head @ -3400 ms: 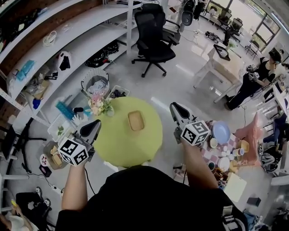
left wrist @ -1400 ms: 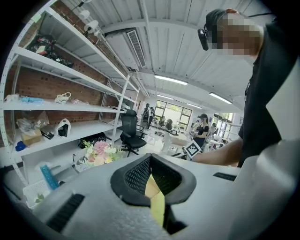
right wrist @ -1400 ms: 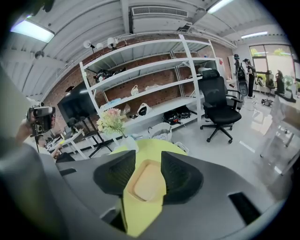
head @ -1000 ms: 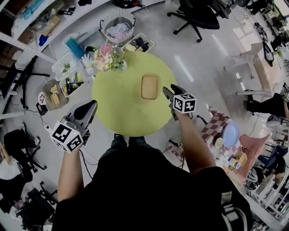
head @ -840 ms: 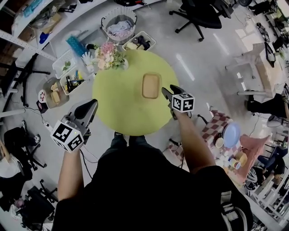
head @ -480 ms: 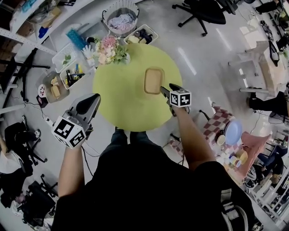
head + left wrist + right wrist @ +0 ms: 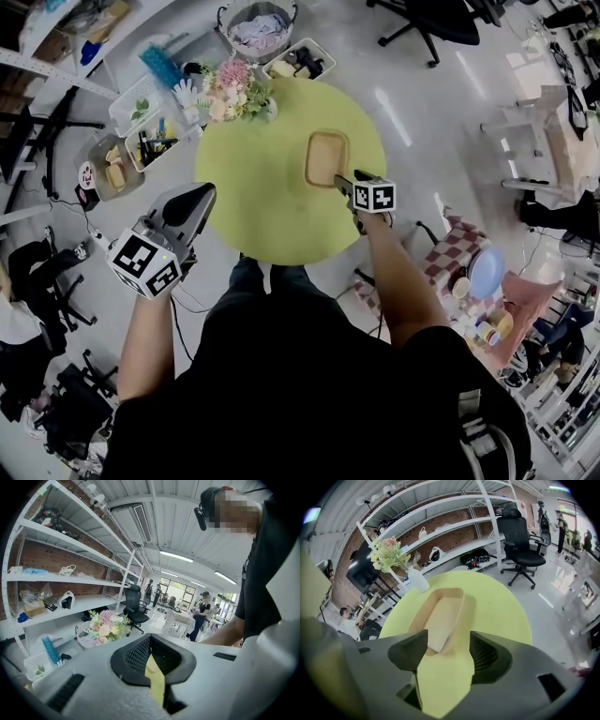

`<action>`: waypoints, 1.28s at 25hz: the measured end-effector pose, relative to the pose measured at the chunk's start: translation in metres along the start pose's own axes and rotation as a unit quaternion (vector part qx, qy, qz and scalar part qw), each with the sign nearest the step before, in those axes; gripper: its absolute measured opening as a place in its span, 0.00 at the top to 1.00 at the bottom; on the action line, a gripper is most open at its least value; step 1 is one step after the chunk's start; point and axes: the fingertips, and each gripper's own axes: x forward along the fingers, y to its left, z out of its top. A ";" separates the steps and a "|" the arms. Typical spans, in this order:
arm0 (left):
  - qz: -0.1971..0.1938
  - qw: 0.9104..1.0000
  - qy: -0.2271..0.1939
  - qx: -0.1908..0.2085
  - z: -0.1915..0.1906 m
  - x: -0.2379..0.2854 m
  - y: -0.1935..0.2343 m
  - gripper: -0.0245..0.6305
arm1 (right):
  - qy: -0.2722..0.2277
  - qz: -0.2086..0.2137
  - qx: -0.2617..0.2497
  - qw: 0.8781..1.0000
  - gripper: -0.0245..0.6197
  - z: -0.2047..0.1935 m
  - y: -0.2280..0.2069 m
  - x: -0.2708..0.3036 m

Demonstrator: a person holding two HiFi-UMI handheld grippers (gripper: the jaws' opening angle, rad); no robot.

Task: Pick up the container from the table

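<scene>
A shallow tan container (image 7: 325, 157) lies on the round yellow-green table (image 7: 253, 192), right of its middle. In the head view my right gripper (image 7: 342, 181) points down at the container's near end. In the right gripper view the container (image 7: 440, 613) runs away from me and its near end sits between the jaws of my right gripper (image 7: 447, 649). Those jaws have just been opening and stand wide, the right pad clear of the rim. My left gripper (image 7: 192, 202) hovers off the table's near left edge, and in its own view the left gripper (image 7: 150, 641) holds nothing, tips together.
A bunch of flowers (image 7: 230, 92) in a white vase (image 7: 417, 581) stands at the table's far left edge. Baskets and bins (image 7: 258, 28) sit on the floor behind it, next to white shelves (image 7: 440, 527). A black office chair (image 7: 520, 531) stands beyond the table.
My right gripper has dropped toward the table and closed in on the container's near end. My left gripper has hardly moved. The head view has shifted a little.
</scene>
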 end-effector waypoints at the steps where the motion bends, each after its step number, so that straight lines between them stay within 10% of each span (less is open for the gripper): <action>1: 0.000 1.000 0.001 -0.001 -0.001 0.000 0.000 0.94 | 0.001 -0.001 0.002 1.000 0.54 0.000 -0.001 0.002; 16: 0.003 1.000 0.010 -0.013 -0.018 -0.005 0.006 0.94 | 0.027 -0.014 0.007 1.000 0.54 -0.012 -0.004 0.029; 32: 0.018 0.999 0.004 -0.027 -0.024 -0.030 0.017 0.94 | 0.046 -0.045 0.012 0.998 0.92 -0.014 -0.010 0.038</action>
